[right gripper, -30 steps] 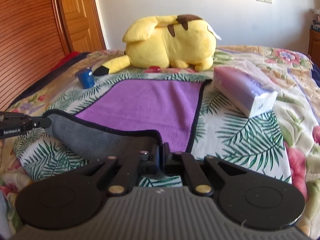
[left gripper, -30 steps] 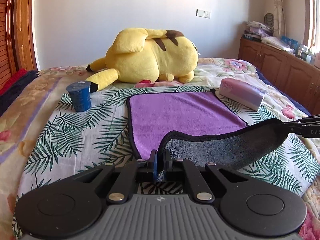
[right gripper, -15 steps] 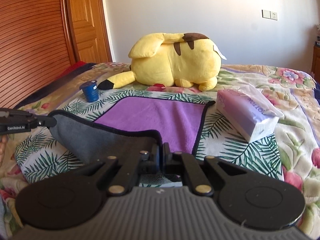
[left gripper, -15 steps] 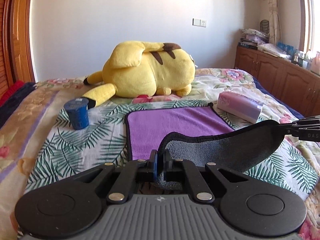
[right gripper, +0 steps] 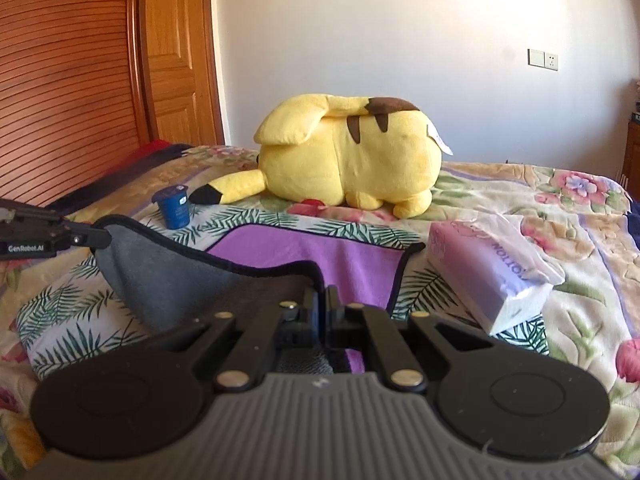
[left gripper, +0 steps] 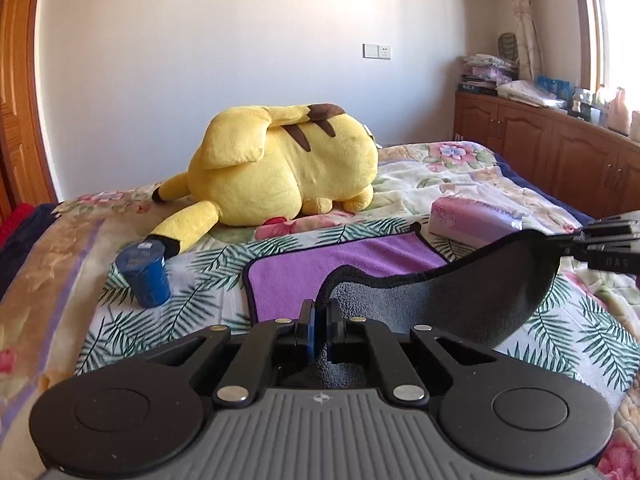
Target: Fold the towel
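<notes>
The towel point(left gripper: 344, 264) lies across the middle of both frames on the palm-leaf bedspread point(left gripper: 120, 320), purple face up, with its near edge raised so the grey underside hangs in a sagging band between the two tools. The left gripper point(left gripper: 319, 320) sits at lower centre of its own view, fingers pressed together on one near corner of the cloth; the right gripper point(right gripper: 322, 308) does the same at lower centre of its view, pinching the other near corner.

Compared with a second ago, both cameras now sit higher: more wall shows, the purple area looks shorter and flatter, and the grey band has risen further off the bed. The far edge has stayed down where it was. That reads as the lift phase of the first fold, with the carry towards the far edge seemingly yet to come.

Around the towel, a blue cup point(left gripper: 143, 276) stands at left of the left view, near the cloth's left edge but apart from it. A pink tissue pack point(right gripper: 488, 272) lies just beside the right edge, close to the far right corner. The yellow plush toy point(right gripper: 352, 156) lies just beyond the far edge, near where the lifted edge should land, so the hem probably needs setting down short of it.
</notes>
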`<move>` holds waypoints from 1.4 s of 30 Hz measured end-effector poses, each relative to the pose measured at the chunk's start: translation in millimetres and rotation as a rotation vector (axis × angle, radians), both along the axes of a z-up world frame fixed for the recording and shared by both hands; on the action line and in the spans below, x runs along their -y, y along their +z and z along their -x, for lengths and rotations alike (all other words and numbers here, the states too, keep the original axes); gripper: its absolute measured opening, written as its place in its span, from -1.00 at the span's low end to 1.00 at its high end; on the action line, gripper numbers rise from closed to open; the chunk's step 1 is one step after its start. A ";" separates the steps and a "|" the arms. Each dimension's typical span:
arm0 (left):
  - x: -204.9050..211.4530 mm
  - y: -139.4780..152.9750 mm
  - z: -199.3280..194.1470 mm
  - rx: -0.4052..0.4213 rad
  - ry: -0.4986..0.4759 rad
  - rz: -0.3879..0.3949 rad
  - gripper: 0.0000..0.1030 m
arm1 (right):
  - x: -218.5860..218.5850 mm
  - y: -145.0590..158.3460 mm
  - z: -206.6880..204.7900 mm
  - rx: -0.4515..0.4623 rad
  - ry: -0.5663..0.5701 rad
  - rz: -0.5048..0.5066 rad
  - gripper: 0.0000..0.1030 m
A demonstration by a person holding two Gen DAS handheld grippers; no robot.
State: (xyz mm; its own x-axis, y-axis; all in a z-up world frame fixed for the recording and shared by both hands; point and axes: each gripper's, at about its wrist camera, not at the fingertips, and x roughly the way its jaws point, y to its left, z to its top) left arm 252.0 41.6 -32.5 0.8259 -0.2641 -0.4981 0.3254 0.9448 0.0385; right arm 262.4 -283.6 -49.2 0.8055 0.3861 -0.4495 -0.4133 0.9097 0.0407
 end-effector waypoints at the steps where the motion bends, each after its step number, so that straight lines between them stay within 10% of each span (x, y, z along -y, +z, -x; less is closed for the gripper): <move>1: -0.4 0.8 -2.8 -0.001 -0.003 0.000 -1.00 | -0.9 -1.5 -1.4 0.000 0.002 0.006 -0.93; 42: 7.9 16.5 -78.0 0.152 0.015 -0.049 -1.00 | -4.9 21.3 -67.3 0.158 0.033 0.100 -0.93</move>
